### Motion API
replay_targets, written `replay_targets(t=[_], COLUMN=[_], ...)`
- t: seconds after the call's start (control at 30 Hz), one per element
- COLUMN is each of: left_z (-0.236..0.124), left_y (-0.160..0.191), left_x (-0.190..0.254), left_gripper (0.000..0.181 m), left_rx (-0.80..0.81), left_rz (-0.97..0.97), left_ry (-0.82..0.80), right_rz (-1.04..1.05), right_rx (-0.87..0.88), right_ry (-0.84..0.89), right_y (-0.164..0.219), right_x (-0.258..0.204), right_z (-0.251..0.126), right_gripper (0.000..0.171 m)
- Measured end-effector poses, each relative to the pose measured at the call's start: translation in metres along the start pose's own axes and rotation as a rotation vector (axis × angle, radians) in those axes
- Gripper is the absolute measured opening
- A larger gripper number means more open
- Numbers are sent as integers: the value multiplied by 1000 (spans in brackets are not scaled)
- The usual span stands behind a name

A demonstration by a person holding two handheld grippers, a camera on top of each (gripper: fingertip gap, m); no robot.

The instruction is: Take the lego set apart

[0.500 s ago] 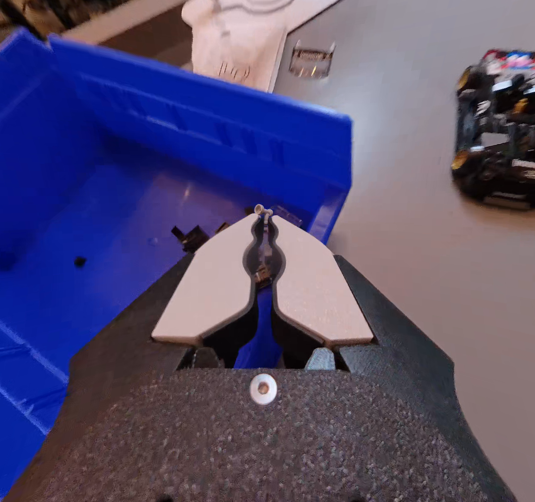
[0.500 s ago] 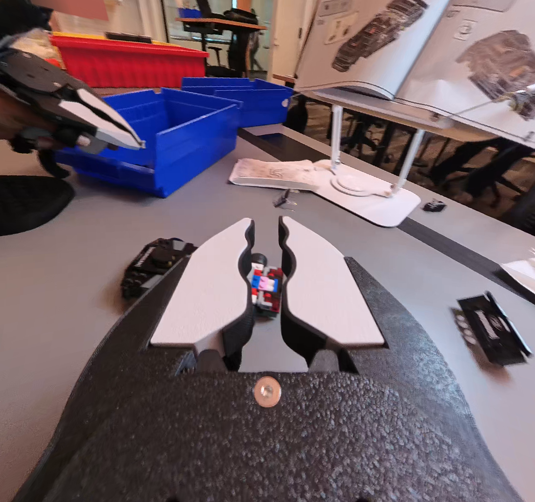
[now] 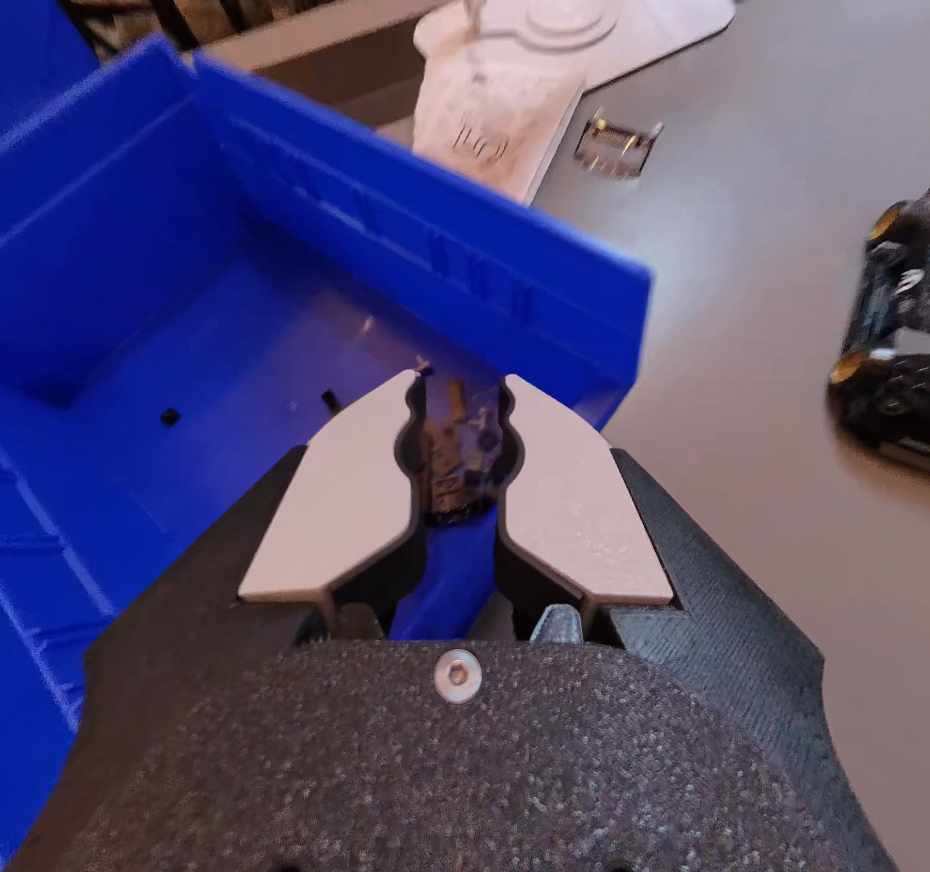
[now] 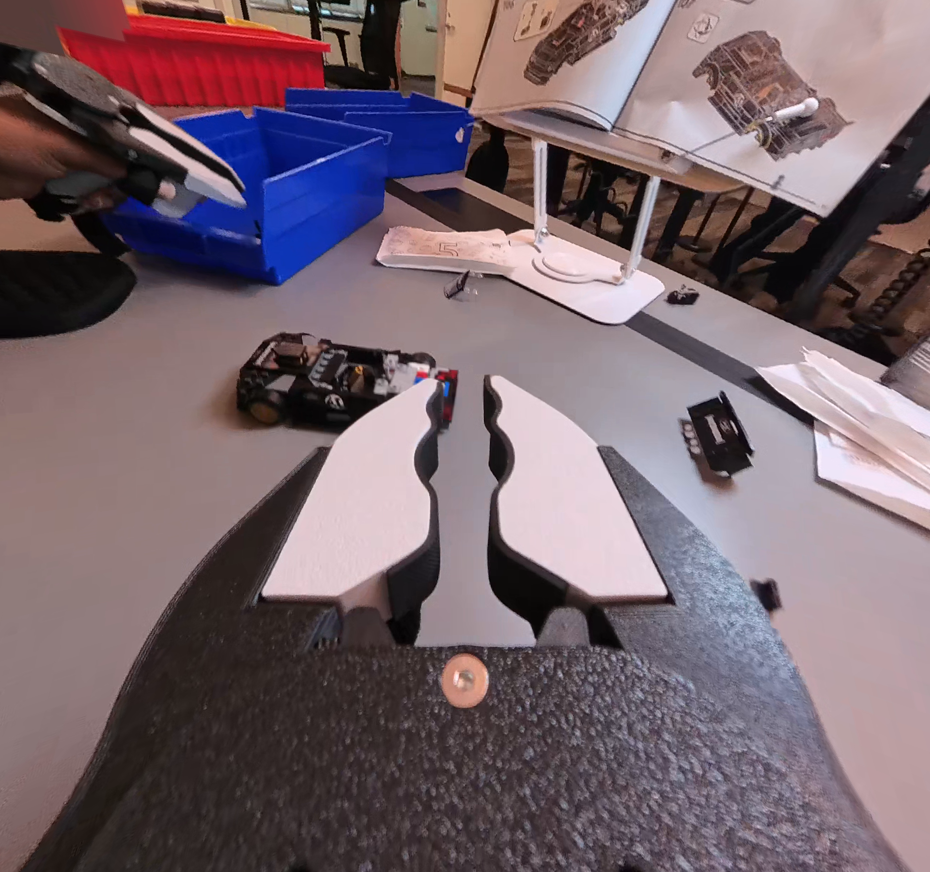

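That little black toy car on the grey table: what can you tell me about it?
The lego car is a low black brick-built model with gold wheel hubs and white, red and blue bricks at one end. Its top looks partly stripped, with the insides showing. It sits upright on its wheels on the grey table, side-on in the right wrist view. Nothing grips it.

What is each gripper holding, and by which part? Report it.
Nothing held. Left gripper open at the blue bin; right gripper open near the lego car.

The left camera looks down close over its gripper (image 3: 460,385) into the blue bin (image 3: 392,244). The right camera sits low, looking across the bench (image 4: 151,445). Both see the bin and black lego car (image 4: 322,377)
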State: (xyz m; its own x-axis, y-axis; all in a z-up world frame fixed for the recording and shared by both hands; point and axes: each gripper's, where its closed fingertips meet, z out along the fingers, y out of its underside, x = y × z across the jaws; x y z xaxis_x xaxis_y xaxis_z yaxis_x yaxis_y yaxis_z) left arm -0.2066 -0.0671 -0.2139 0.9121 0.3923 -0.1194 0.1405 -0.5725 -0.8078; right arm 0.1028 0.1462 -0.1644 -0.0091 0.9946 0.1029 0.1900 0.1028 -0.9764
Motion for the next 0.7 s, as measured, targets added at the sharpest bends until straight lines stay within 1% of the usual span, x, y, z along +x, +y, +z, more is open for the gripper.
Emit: replay_targets(t=[0.1, 0.17, 0.23, 0.37, 0.43, 0.5, 0.6, 0.67, 0.7], left_z=[-6, -6, -2, 9, 13, 18, 24, 20, 17], left_y=[-28, -46, -57, -57, -51, -44, -36, -36, -37], left_x=[36, 70, 105, 160, 179, 188, 200, 206, 208], left_gripper=[24, 20, 20, 27, 32, 35, 52, 60, 60], left_rx=[141, 234, 281, 279, 249, 223, 138, 127, 135], left_rz=[45, 91, 132, 176, 205, 252, 282, 311, 326], left_ry=[58, 140, 242, 473, 577, 635, 728, 759, 771], right_rz=[18, 20, 16, 24, 10, -20, -45, -57, -76], right_rx=[-33, -57, -75, -103, -121, -145, -172, -186, -196], right_ry=[-7, -26, -53, -133, -175, -214, -265, -295, -302], right_y=[13, 20, 24, 26, 25, 24, 20, 17, 17], right_x=[8, 11, 12, 5, -3, -12, -25, -33, -36], right_z=[-6, -6, -2, 22, 40, 57, 82, 97, 104], right_gripper=[15, 15, 15, 16, 17, 18, 19, 18, 18])
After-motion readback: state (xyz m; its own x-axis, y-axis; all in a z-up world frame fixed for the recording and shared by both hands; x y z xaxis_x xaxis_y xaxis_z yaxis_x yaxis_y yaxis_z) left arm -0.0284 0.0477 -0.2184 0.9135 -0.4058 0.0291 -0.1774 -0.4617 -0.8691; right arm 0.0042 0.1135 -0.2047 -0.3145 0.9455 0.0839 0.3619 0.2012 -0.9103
